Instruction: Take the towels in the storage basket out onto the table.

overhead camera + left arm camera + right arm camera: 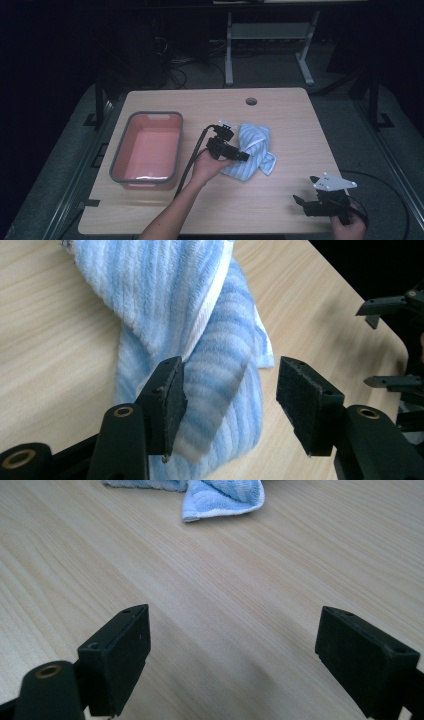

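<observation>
Left gripper [227, 405] poised over a blue striped towel [200, 340], jaws apart.

The jaws are held part-open with nothing clamped; a fold of the towel is seen between and just under the pads, one pad [170, 400] at its edge; the fold is best straddled fully before closing, so cloth rather than table [280, 200] is caught; the towel lies crumpled mid-table, beside the pink tub [147, 147]; the right gripper [232, 660] is held wide open over bare wood, well apart.
</observation>
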Motion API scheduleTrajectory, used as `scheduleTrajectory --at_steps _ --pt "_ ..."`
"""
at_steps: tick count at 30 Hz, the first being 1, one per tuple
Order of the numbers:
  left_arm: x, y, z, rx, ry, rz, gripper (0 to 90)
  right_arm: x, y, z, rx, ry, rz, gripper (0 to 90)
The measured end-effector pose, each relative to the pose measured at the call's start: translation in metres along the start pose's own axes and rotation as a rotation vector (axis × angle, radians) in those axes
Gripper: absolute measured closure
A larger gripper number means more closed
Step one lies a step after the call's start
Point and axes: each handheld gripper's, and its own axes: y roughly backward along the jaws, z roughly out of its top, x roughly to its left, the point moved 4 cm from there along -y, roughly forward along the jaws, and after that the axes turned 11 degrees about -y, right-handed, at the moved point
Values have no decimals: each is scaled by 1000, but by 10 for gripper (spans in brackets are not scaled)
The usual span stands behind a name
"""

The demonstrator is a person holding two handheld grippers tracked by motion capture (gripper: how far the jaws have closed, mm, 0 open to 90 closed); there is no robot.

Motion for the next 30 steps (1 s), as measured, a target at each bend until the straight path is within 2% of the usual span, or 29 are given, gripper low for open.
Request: scheduleTrajectory --at_steps 3,6,12,17,27,30 --pt "0 4 -4 0 1 2 432 0 0 0 1 -1 -1 139" --pt "0 8 -8 -2 -20 18 439 0 0 0 0 -1 -2 139" --pt "-3 14 -15 -20 -20 7 427 -1 0 -1 2 -7 -5 139" --pt "-8 18 -21 -18 -48 24 419 -2 0 -1 3 -9 -5 139" --pt "-9 26 -33 -40 -35 0 395 -4 -1 -3 9 -22 -8 139" --pt "-11 31 -38 -60 -29 -7 389 -3 -1 -4 16 -23 -9 139"
